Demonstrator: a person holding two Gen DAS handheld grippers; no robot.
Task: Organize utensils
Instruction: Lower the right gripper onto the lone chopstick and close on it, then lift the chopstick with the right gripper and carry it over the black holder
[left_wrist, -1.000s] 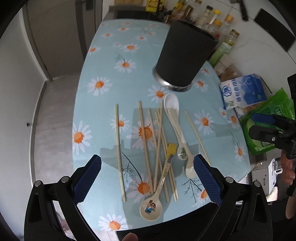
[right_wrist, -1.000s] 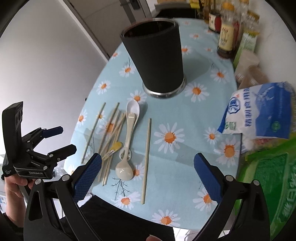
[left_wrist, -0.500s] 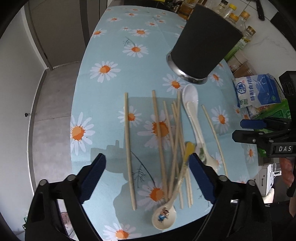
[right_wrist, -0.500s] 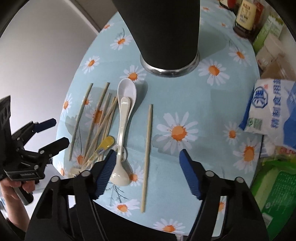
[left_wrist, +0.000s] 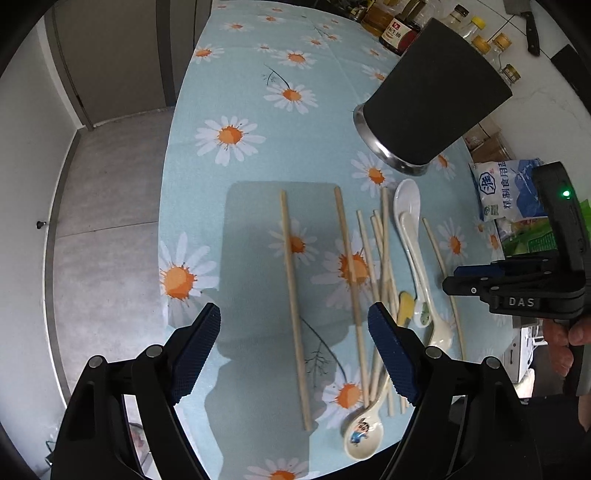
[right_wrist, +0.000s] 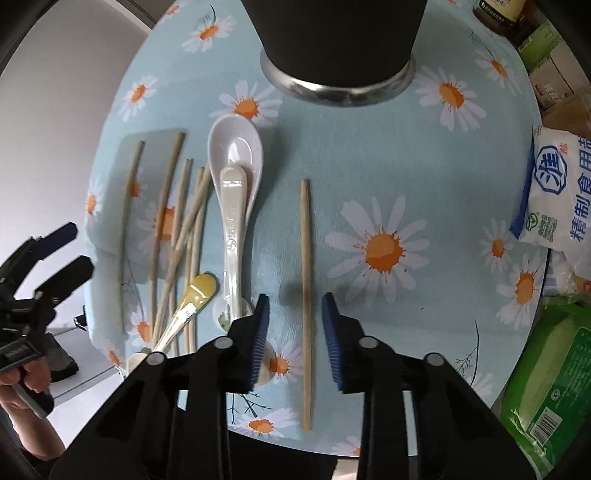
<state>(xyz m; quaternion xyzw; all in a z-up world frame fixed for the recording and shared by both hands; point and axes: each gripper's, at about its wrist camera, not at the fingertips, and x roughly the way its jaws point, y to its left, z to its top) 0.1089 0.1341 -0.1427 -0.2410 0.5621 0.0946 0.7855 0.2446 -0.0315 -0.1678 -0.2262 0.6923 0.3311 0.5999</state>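
Right tool (right_wrist: 291, 317) has dropped, jaws narrowing around the lone chopstick (right_wrist: 305, 236) below the holder (right_wrist: 340, 44), not yet pinching; left tool (left_wrist: 293, 354) wide open.

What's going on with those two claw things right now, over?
Right gripper open, jaws just been closing, straddling lone chopstick, pads not touching. Left gripper open above two separate chopsticks, nothing held. Black holder nearby. Nothing blocking.
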